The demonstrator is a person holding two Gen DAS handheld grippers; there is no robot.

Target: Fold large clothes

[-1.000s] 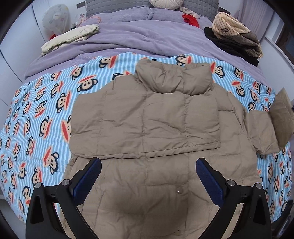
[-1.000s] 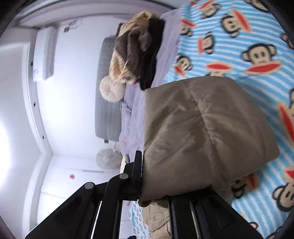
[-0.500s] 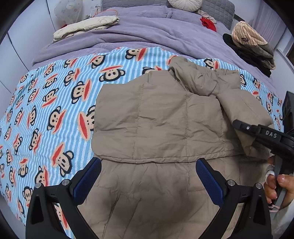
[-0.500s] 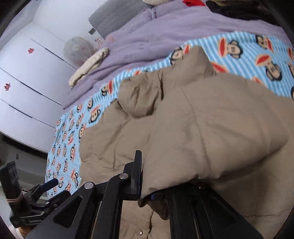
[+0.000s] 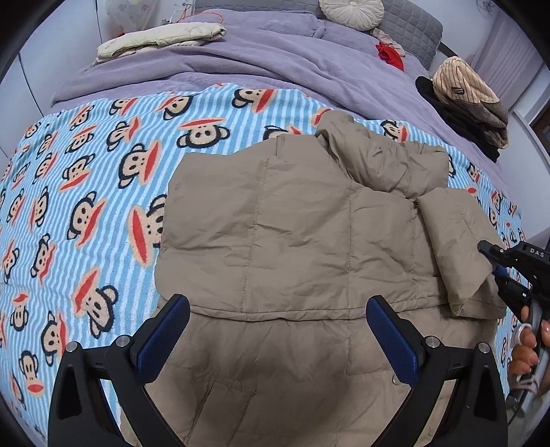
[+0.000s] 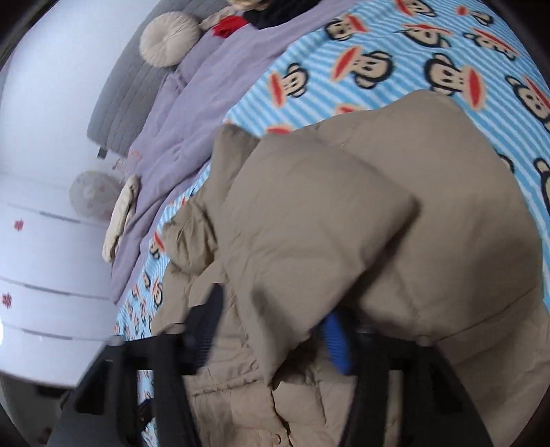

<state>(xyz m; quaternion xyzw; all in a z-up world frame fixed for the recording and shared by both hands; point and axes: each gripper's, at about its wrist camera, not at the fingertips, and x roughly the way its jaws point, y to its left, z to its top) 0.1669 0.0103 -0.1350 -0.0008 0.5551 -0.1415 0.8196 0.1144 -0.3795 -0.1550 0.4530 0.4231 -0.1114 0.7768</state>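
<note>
On the monkey-print striped blanket [image 5: 86, 192] in the left wrist view, the quilted tan puffer jacket [image 5: 292, 240] lies flat, one sleeve already across its chest; the left gripper [image 5: 276, 330] hovers empty, jaws wide, over the hem. In the right wrist view, the right gripper [image 6: 275, 330], which clamped the tan padded sleeve [image 6: 309, 220] a second ago, has just been opening to lay it inward, cuff between the jaws.

The bed wears a blue-striped monkey-print blanket [image 5: 103, 192], spreading ahead and to the left of the left claw [image 5: 275, 340]. Beyond it lies a lavender duvet [image 5: 213, 62], a folded cream garment [image 5: 161, 37] at its far left. A round tufted cushion [image 5: 350, 12] leans on the grey quilted headboard [image 5: 409, 25]; a red cloth [image 5: 390, 56] sits nearby. Far right, a pile of clothes [image 5: 464, 99].
</note>
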